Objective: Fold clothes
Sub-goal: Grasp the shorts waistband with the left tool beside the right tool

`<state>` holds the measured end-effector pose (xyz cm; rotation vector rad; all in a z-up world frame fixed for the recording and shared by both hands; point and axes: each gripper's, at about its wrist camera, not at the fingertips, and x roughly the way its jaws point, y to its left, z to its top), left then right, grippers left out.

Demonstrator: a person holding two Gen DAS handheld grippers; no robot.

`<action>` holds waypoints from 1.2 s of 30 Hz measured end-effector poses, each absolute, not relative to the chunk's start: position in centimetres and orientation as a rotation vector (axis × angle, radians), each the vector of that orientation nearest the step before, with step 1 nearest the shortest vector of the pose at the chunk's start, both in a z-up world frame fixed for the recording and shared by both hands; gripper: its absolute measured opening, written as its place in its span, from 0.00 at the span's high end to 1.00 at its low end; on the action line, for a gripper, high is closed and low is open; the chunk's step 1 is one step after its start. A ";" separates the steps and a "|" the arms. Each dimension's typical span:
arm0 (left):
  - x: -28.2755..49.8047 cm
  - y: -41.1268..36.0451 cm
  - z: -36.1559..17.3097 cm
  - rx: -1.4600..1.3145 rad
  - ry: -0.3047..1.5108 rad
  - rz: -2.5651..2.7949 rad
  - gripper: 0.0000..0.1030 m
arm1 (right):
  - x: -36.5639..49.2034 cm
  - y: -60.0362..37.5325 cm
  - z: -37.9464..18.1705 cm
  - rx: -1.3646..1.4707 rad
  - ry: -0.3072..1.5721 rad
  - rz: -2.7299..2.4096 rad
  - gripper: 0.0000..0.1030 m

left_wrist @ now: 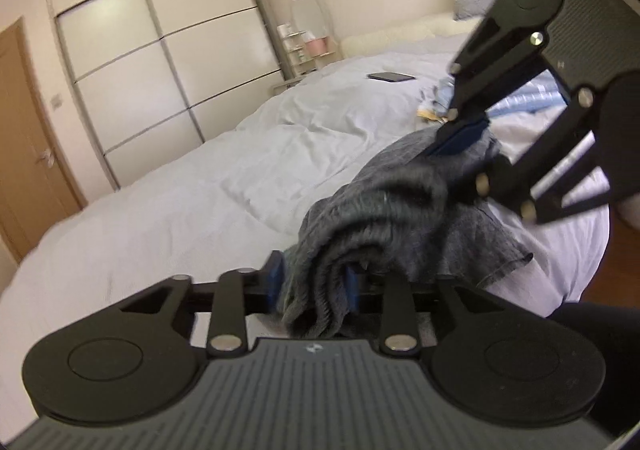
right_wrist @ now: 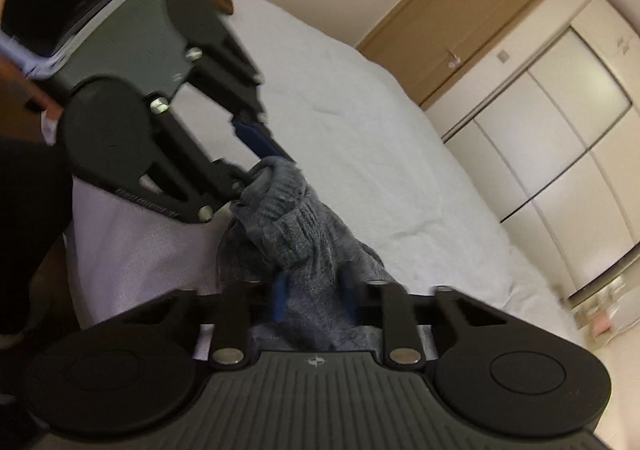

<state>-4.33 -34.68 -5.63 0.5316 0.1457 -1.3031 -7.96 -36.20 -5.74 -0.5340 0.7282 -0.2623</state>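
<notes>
I have the sweater (left_wrist: 384, 205) lifted just over the bed (left_wrist: 180, 185), one bunch in each gripper, probably so I can spread it flat for folding. The left gripper (left_wrist: 314, 282) has its fingers (left_wrist: 275, 278) closed on a thick fold. The right gripper (right_wrist: 316, 300) likewise pinches knit, though blur hides its fingertips.

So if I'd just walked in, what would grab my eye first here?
Two black claws pinching one grey sweater between them: the left claw grips a bunched end close to its camera, while the right claw clamps the other end further off. Behind them spreads a wide white bed, with a dark phone lying flat near its far side.
</notes>
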 end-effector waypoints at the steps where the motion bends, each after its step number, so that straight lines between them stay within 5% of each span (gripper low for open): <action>1: -4.1 -34.2 -5.6 0.497 0.177 -1.295 0.56 | -8.2 -36.7 -5.2 -0.476 0.711 -0.265 0.87; 13: -2.3 -31.6 -5.6 -0.035 0.654 -1.423 0.49 | -10.2 -40.8 -1.2 -0.035 0.567 -0.271 0.89; 20: 0.4 -32.4 -6.0 -0.264 0.824 -1.405 0.47 | -11.1 -40.8 -2.2 -0.078 0.607 -0.239 0.89; 26: 2.0 -32.9 -7.3 -0.391 0.935 -1.391 0.66 | -12.0 -41.0 -3.0 -0.042 0.608 -0.242 0.89; 30: 1.6 -33.5 -7.5 -0.329 0.924 -1.406 0.95 | -11.7 -40.5 -3.3 -0.074 0.618 -0.246 0.87; 36: 0.1 -31.8 -7.0 -0.132 0.823 -1.419 0.95 | -10.6 -38.8 -3.7 -0.211 0.635 -0.231 0.71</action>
